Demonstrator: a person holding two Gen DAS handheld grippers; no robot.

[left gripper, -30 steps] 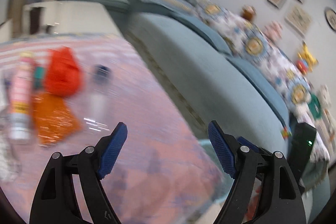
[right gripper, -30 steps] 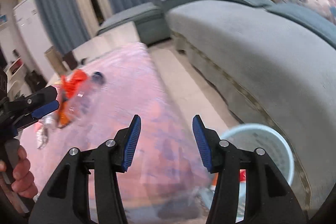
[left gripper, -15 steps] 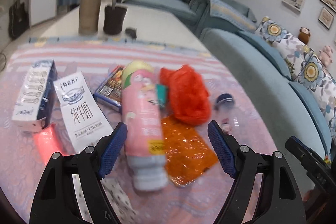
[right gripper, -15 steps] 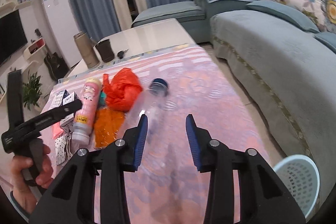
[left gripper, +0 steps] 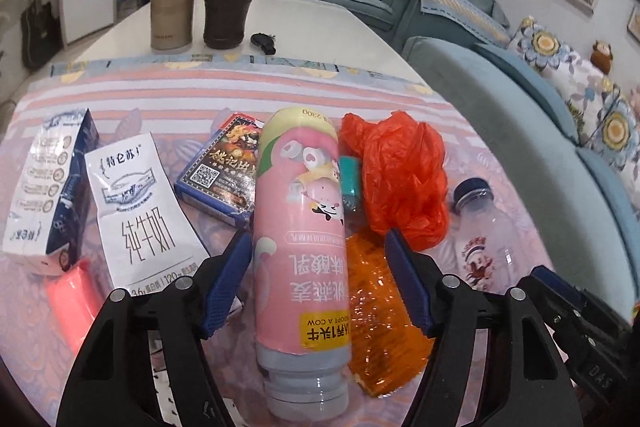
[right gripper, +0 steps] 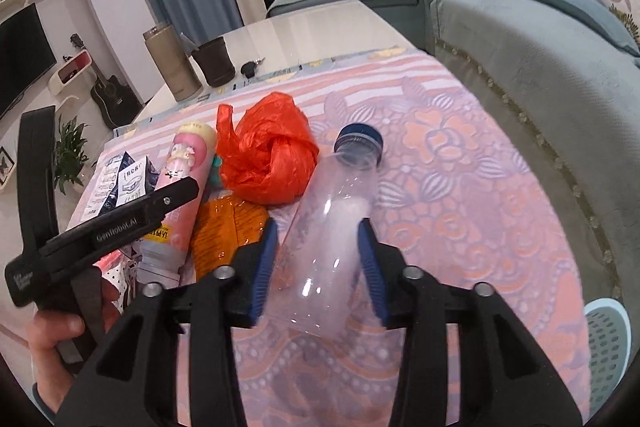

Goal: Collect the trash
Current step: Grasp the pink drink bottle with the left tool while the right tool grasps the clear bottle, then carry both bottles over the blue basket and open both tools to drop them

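The left gripper (left gripper: 318, 281) was set closing astride the pink bottle (left gripper: 302, 251) at frame centre, and the right gripper (right gripper: 316, 267) opening astride the clear bottle (right gripper: 334, 227), neither yet pinched, presumably for binning.

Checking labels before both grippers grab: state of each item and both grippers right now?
pink yogurt bottle: lying flat, cap toward camera, between left jaws, untouched
clear bottle: lying flat, blue cap on, between right jaws
red plastic bag: crumpled
orange wrapper: flattened, partly under pink bottle
white milk pouch: flattened
milk carton: on its side
left gripper: closing, not touching
right gripper: opening, contact unclear
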